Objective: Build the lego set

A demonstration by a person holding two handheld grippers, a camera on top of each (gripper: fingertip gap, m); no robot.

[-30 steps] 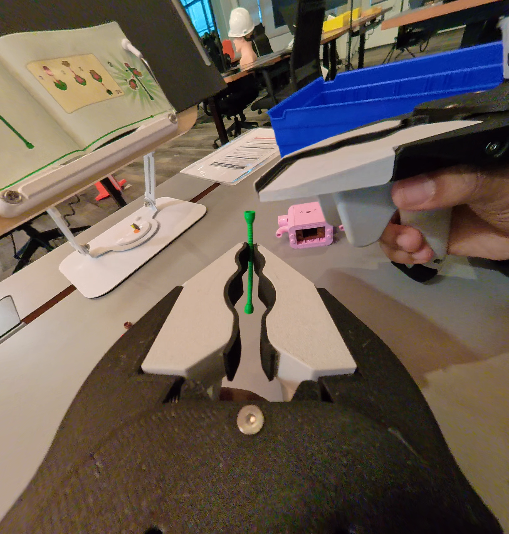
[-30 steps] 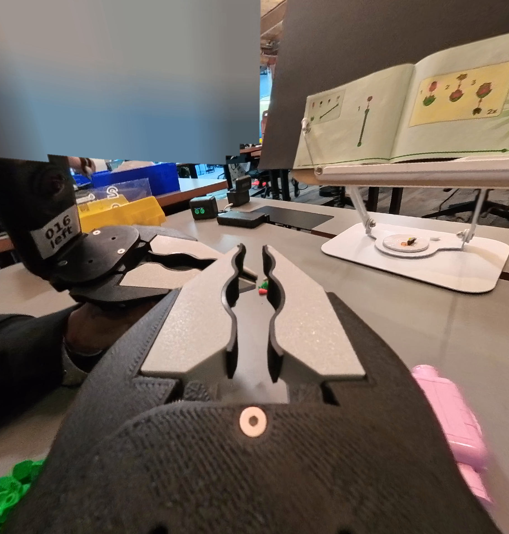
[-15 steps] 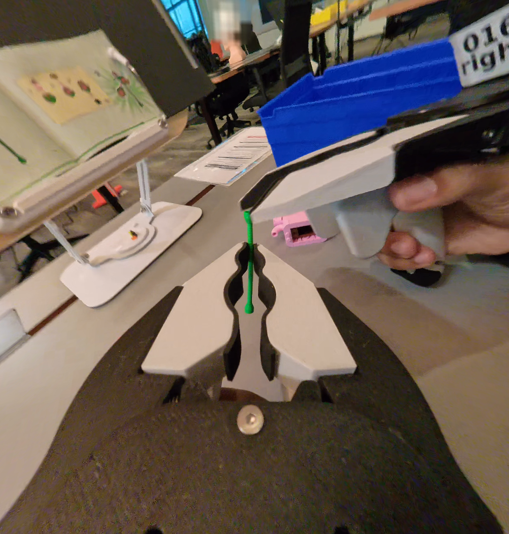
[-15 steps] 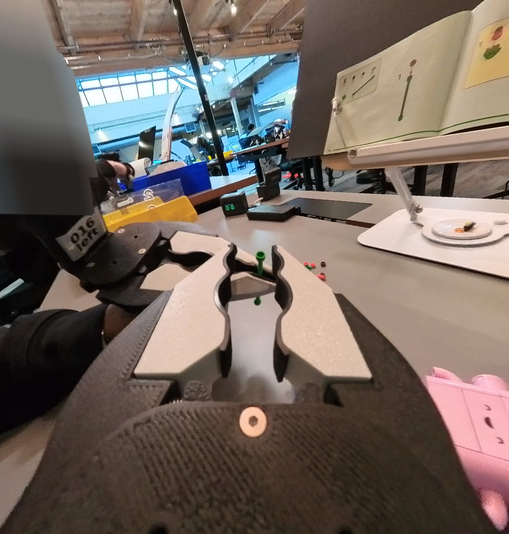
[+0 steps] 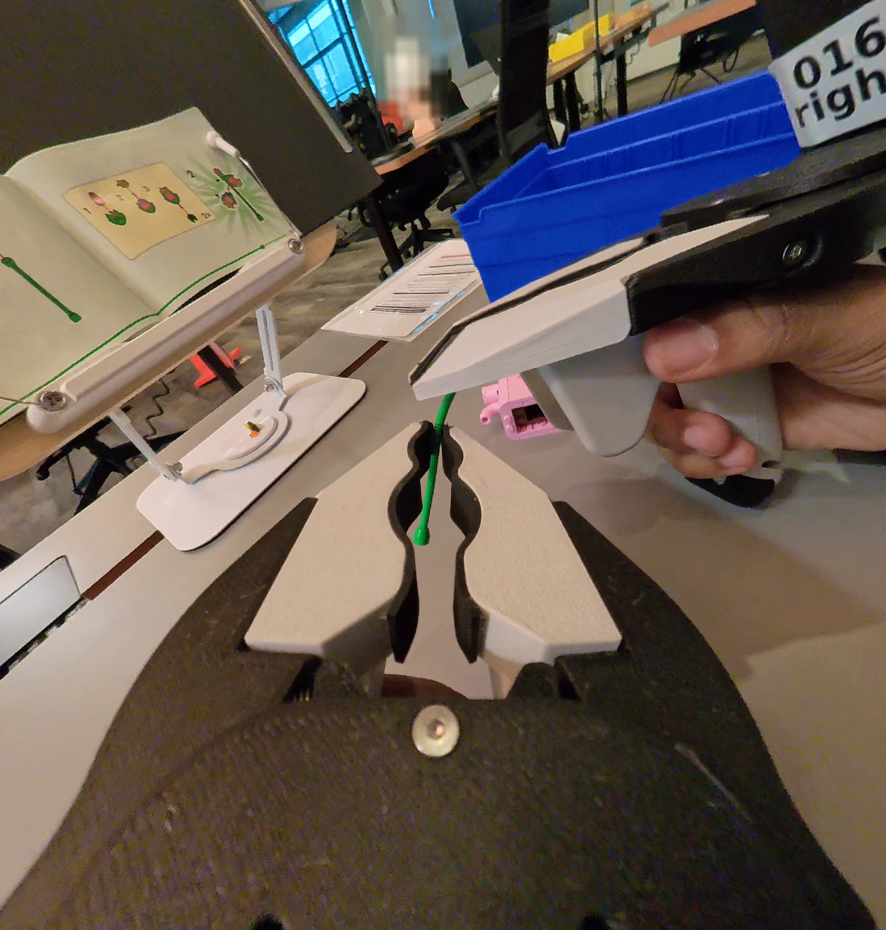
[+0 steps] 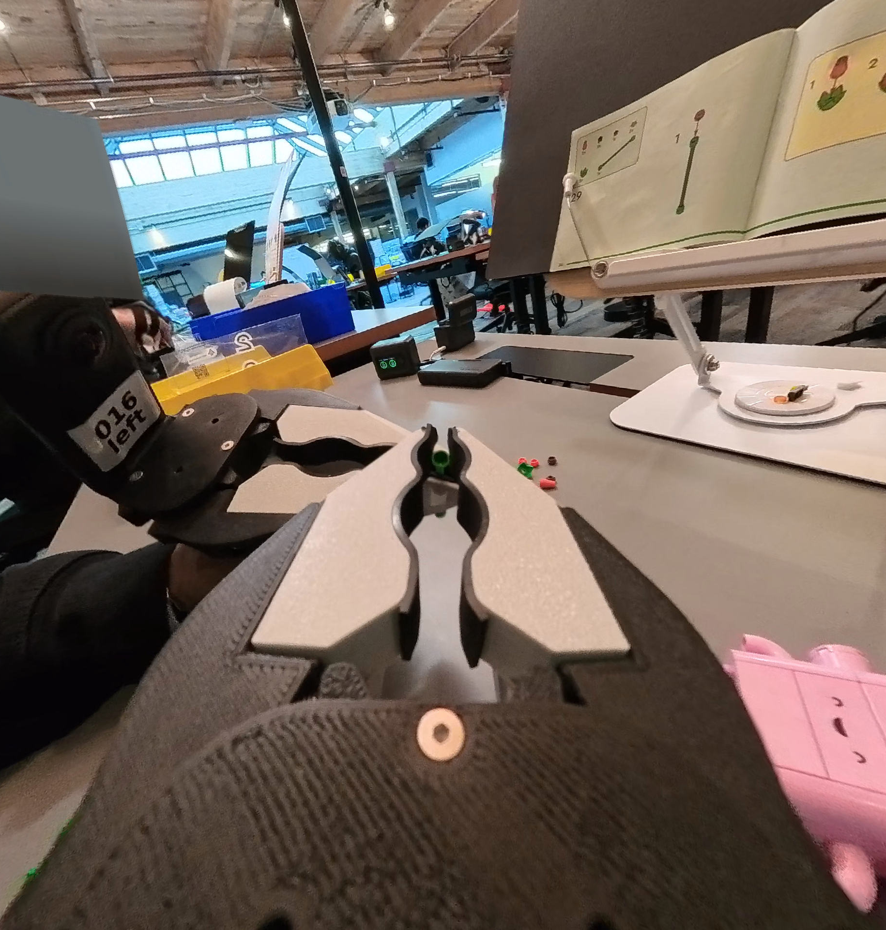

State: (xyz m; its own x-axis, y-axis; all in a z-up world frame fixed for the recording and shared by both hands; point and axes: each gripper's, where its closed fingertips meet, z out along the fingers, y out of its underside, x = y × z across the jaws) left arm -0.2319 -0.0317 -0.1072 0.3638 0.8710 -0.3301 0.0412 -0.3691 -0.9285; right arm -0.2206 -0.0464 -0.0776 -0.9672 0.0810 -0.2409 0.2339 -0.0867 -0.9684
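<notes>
A thin green stem (image 5: pixel 429 483) is clamped between the tips of my left gripper (image 5: pixel 435 428), which is shut on it. The stem's upper end curves right and disappears under my right gripper (image 5: pixel 421 385), seen side-on and held by a hand. In the right wrist view my right gripper (image 6: pixel 440 432) is shut on the stem's green head (image 6: pixel 438 458), with the left gripper (image 6: pixel 360 453) directly behind it. A pink brick build (image 5: pixel 511 412) sits on the table beyond; it also shows at the lower right of the right wrist view (image 6: pixel 823 729).
An open instruction booklet (image 5: pixel 129 241) rests on a white stand (image 5: pixel 250 453). Several small red, green and dark pieces (image 6: pixel 536 470) lie on the grey table. A blue bin (image 5: pixel 632 201), a laminated sheet (image 5: pixel 416 297), a yellow bin (image 6: pixel 260 375) and black devices (image 6: pixel 456 372) stand farther back. My two grippers' fingertips are within a few centimetres of each other.
My right gripper came in over the stem's top end and closed on it. The stem, straight before, now bends to the right. My left gripper kept its hold.
</notes>
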